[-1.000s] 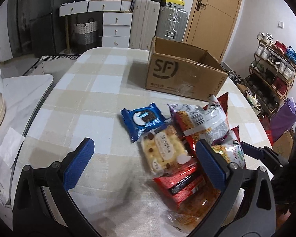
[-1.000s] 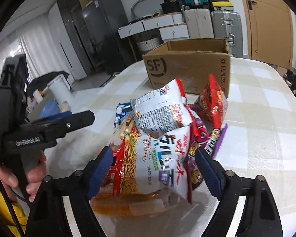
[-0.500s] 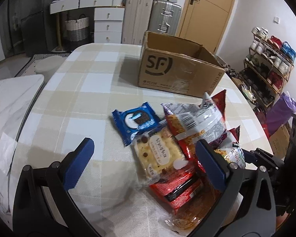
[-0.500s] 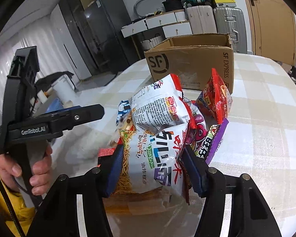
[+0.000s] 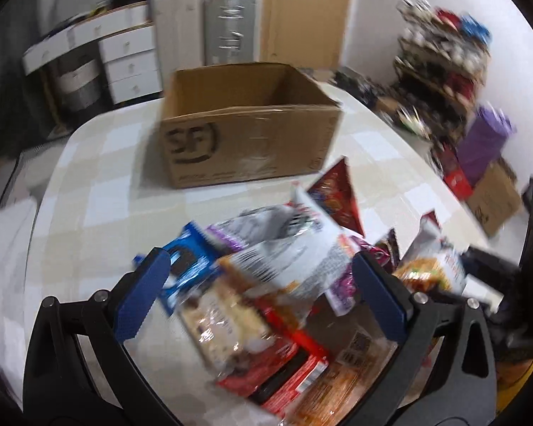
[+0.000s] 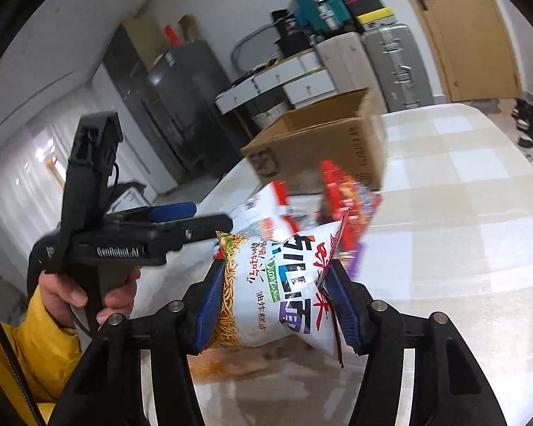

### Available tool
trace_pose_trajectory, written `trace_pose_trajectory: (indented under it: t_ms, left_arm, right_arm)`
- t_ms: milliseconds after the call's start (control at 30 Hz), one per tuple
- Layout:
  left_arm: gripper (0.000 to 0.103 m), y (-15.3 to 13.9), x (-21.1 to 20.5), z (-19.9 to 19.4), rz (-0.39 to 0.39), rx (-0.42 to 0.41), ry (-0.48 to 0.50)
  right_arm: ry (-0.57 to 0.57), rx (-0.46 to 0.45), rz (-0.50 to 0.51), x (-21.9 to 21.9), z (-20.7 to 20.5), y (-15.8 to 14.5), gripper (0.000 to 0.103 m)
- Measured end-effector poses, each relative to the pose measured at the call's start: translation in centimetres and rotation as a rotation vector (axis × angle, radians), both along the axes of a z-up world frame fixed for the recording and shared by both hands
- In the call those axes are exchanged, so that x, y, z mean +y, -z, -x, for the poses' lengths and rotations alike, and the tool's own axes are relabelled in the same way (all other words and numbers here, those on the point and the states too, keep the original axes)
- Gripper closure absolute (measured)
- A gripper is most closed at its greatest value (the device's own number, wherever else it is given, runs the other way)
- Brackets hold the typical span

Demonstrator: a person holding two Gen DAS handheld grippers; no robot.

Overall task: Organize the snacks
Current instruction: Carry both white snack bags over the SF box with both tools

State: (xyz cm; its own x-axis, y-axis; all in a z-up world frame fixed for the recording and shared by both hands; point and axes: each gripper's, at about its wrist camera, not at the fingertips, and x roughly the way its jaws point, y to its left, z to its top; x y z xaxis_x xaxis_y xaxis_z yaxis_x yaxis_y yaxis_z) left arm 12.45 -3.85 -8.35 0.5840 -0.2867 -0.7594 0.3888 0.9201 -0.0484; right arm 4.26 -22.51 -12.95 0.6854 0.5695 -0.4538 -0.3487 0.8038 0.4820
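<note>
**Noodle bag gripped, box waiting behind the pile**

Right gripper (image 6: 277, 305) is clenched on the white noodle snack bag (image 6: 280, 284): both blue pads press into its sides, and the film wrinkles between them. Its jaws have just been closing, with this bag between them. The bag seems lifted a little above the checked table (image 6: 462, 220), but I cannot tell for sure if its lower corner is free of the surface.

The left gripper (image 5: 256, 294) is released, with its jaws standing wide apart over the snack pile (image 5: 284, 277). Nothing is pressed between its pads. In the right wrist view a hand (image 6: 85, 291) in a yellow sleeve holds this gripper just beside the gripped bag.

The rest of the snacks lie in a heap on the table: a blue cookie pack (image 5: 184, 266), a red triangular bag (image 5: 337, 198), and some red and orange packs under them. The left view is blurred, so the small labels are not readable. The cardboard box (image 5: 248, 135) stands open behind the pile, near it but not touching, and it looks empty as far as I can see inside.

I judge the step in hand is the pick of the first snack. The next move probably calls for carrying the bag over the near wall of the box and opening the jaws only when the bag is above the inside. The bag is light and full of air, so a gentle grip is enough.
</note>
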Motion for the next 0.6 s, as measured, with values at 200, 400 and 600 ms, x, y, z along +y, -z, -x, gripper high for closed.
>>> trace_pose_trajectory:
  t_ms: [200, 400, 600]
  left_arm:
    - [0.017, 1.7, -4.5, -0.8, -0.152, 0.041, 0.142]
    - [0.048, 2.8, -5.5, -0.6, -0.190, 0.054, 0.181]
    - [0.063, 2.0, -4.1, -0.3, -0.155, 0.048, 0.173]
  right_arm:
    - [0.074, -0.011, -0.031, -3.8, 0.7, -0.4, 0.046]
    - [0.093, 0.004, -0.036, -4.8, 0.6, -0.4, 0.046]
    - [0.128, 0.006, 0.047, -3.7, 0.2, -1.1, 0.046]
